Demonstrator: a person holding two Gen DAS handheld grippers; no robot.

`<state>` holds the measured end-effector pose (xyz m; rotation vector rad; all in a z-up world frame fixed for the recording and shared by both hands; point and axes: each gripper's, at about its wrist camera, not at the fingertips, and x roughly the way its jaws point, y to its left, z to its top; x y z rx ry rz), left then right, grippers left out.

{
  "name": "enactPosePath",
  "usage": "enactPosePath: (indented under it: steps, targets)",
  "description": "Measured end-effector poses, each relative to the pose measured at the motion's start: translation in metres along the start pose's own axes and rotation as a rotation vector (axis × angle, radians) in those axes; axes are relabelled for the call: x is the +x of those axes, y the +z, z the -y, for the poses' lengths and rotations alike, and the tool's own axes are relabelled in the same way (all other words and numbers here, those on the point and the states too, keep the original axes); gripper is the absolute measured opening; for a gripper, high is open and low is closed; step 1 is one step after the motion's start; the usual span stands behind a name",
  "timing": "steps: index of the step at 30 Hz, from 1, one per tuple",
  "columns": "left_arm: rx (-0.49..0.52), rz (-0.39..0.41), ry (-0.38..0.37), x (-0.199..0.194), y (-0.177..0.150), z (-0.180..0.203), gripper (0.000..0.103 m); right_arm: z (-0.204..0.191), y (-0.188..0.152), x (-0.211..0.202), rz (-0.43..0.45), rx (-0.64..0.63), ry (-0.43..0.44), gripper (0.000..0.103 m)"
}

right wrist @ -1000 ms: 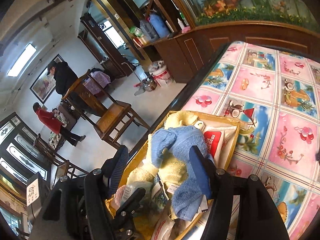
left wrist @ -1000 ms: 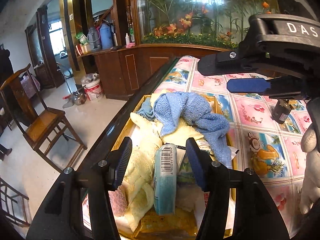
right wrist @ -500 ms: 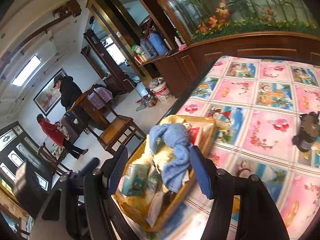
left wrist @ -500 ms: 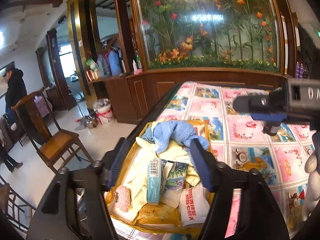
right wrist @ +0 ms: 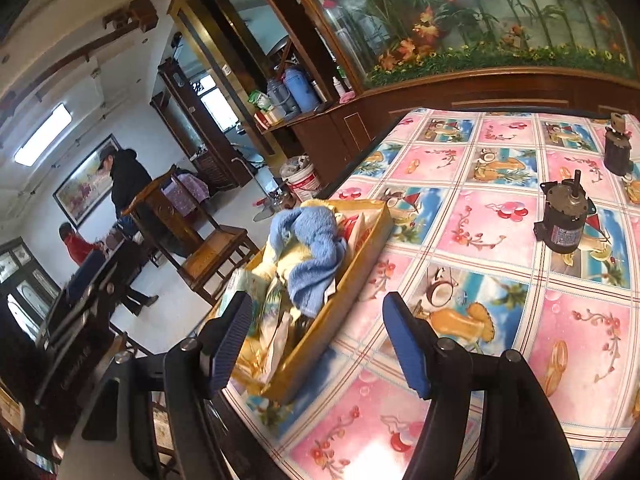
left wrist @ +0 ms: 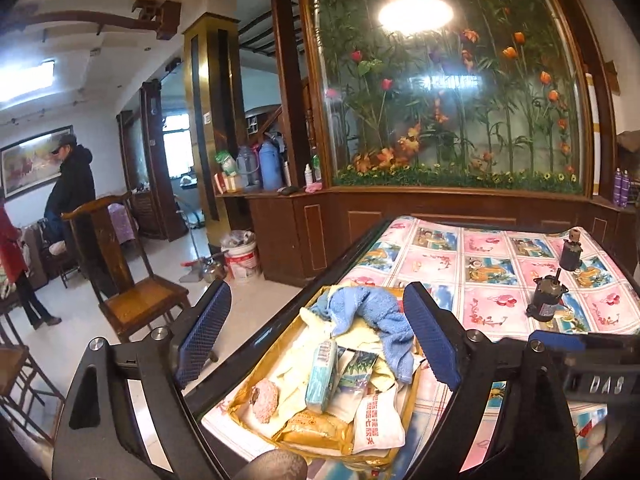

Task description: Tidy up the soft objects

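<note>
i'm between picks: my left gripper (left wrist: 316,340) is opening wide with nothing in it, my right gripper (right wrist: 316,340) gapes empty. the soft things, blue towel (left wrist: 376,316) on top, fill the yellow box (right wrist: 320,340) at the table's edge; next i choose one.

Blue towel (left wrist: 374,318) draped over yellow cloths (left wrist: 298,364) in golden tray (right wrist: 320,344)
</note>
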<state>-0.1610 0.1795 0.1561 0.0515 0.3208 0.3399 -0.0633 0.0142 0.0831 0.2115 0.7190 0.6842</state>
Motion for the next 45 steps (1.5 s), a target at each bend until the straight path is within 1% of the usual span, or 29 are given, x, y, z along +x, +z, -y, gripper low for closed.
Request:
enactPosePath:
  steps: [5,7,13,18,23,28,35,41,43,45]
  targets:
    - [-0.055,-0.09,-0.047,0.01,-0.001,-0.006,0.089,-0.018,-0.015,0.006,-0.022,-0.072,-0.019,0.068]
    - [-0.071,-0.112,-0.043,0.015,-0.003,-0.009,0.089,-0.024,-0.02,0.008,-0.03,-0.094,-0.025,0.068]
    - [-0.089,-0.117,-0.008,0.02,-0.01,-0.012,0.089,-0.034,-0.028,0.02,-0.052,-0.125,-0.038,0.068]
    - [-0.086,-0.121,0.022,0.028,-0.013,-0.014,0.089,-0.027,-0.031,0.029,-0.05,-0.048,-0.018,0.068]
    - [-0.081,-0.127,0.036,0.035,-0.016,-0.017,0.089,-0.021,-0.035,0.036,-0.061,-0.028,-0.068,0.068]
    - [-0.079,-0.146,0.045,0.042,-0.02,-0.017,0.089,-0.019,-0.039,0.038,-0.063,-0.035,-0.086,0.068]
    - [-0.041,-0.163,0.068,0.049,-0.023,-0.005,0.089,-0.013,-0.045,0.044,-0.084,-0.023,-0.074,0.068]
    - [0.01,-0.165,0.086,0.049,-0.023,0.013,0.089,-0.006,-0.047,0.036,-0.075,-0.006,-0.056,0.068]
    - [0.033,-0.18,0.083,0.049,-0.023,0.023,0.089,-0.001,-0.046,0.03,-0.065,0.007,-0.051,0.068]
    - [0.051,-0.198,0.067,0.05,-0.021,0.033,0.089,0.008,-0.045,0.023,-0.059,0.025,-0.068,0.068]
